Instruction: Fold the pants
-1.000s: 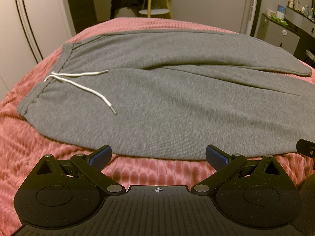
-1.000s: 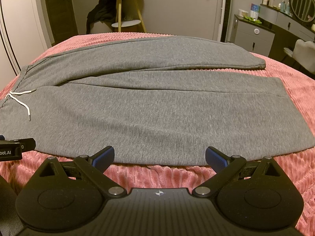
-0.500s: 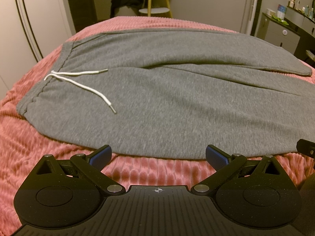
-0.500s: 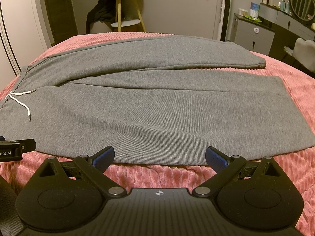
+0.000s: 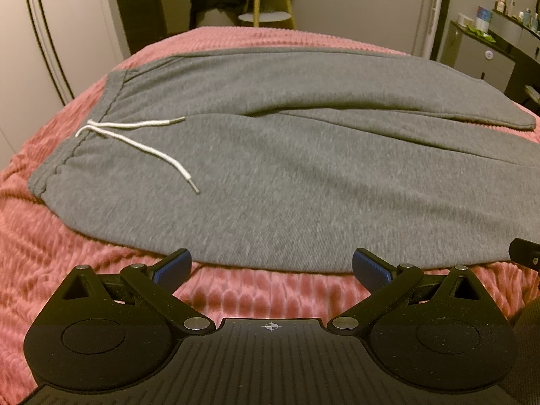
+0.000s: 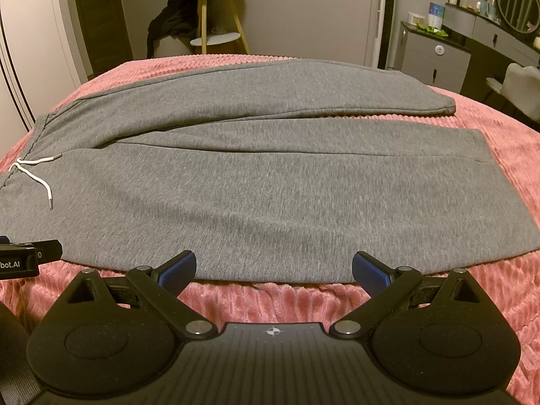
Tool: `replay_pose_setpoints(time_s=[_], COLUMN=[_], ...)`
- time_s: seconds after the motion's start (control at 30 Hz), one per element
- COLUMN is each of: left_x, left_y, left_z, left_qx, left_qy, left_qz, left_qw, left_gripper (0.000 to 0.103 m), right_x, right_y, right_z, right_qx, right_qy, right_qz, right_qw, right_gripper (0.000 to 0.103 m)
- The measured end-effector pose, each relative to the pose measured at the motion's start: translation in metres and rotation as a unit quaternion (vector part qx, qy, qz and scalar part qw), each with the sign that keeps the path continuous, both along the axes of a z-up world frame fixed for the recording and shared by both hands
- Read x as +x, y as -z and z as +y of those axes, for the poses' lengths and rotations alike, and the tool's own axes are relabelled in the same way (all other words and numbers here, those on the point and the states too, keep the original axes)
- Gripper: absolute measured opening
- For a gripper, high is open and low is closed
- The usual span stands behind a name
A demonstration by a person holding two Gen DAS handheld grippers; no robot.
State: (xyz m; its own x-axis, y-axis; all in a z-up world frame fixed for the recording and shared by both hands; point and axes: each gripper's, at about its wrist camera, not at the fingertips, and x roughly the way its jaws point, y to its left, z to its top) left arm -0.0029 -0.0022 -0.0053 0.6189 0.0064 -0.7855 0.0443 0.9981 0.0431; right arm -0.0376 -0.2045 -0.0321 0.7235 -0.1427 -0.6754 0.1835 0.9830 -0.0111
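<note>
Pink ribbed bedspread (image 6: pixel 506 155) carries flat grey sweatpants (image 6: pixel 270 185). Left tongs (image 5: pixel 270 266) and right tongs (image 6: pixel 273 268) gape wide, empty; pinch the near hem edge evenly, lifting together.

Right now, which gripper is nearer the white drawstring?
Left. The left gripper sits at the near edge of the pants, close by the drawstring. The right gripper is further toward the cuffs.

Pants (image 6: pixel 270 182) lie flat across the bed (image 6: pixel 506 155), waistband left, leg ends right; far leg behind near leg; drawstring (image 5: pixel 135 141) rests on the waist end; side table (image 6: pixel 216 13) behind the bed; dresser (image 6: pixel 435 54) at right rear.
</note>
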Motion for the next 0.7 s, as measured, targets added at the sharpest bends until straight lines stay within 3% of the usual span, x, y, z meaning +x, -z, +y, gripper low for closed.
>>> replay_pose_setpoints(time_s=[0.7], left_x=[0.0011], left_y=[-0.0002], left_z=[0.001], left_qx=[-0.002], left_qy=[-0.001], left_qz=[0.003], left_qw=[1.0], left_gripper=[0.103], right_x=[-0.0001], right_y=[0.0005], right_z=[0.0], right_qx=[0.002], right_qy=[0.0], right_qz=[0.0], right_qw=[1.0], right_gripper=[0.099])
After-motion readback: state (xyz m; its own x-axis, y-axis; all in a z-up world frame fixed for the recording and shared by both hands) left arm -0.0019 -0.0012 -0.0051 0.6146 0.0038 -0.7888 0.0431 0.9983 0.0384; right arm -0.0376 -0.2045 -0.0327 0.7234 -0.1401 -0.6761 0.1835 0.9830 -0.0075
